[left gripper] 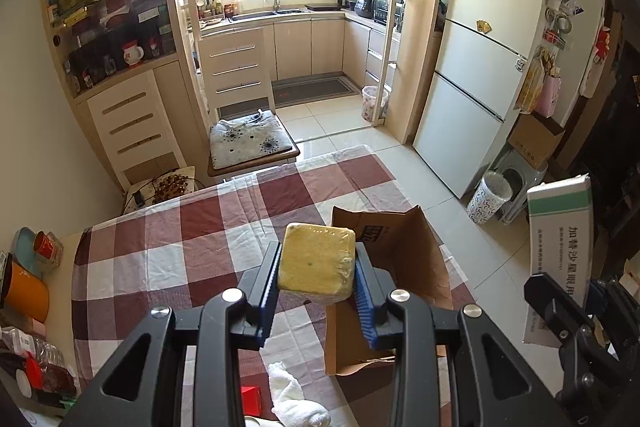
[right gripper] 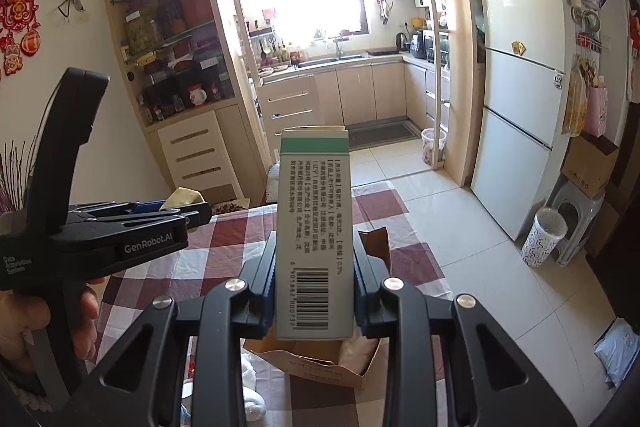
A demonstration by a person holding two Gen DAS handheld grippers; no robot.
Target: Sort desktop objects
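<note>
My left gripper (left gripper: 316, 267) is shut on a yellow sponge (left gripper: 317, 258) wrapped in clear film, held above the checked tablecloth (left gripper: 192, 227) beside an open cardboard box (left gripper: 392, 251). My right gripper (right gripper: 314, 267) is shut on a tall white and green medicine carton (right gripper: 314, 223), held upright above the same cardboard box (right gripper: 320, 363). The carton also shows in the left wrist view (left gripper: 560, 251) at the right edge. The left gripper with the sponge (right gripper: 182, 197) shows at the left of the right wrist view.
A white cloth (left gripper: 292, 399) lies on the table near me. Orange and red containers (left gripper: 28, 291) and bottles stand at the table's left edge. A chair with a cushion (left gripper: 248, 141) stands at the far side. A fridge (left gripper: 480, 67) stands to the right.
</note>
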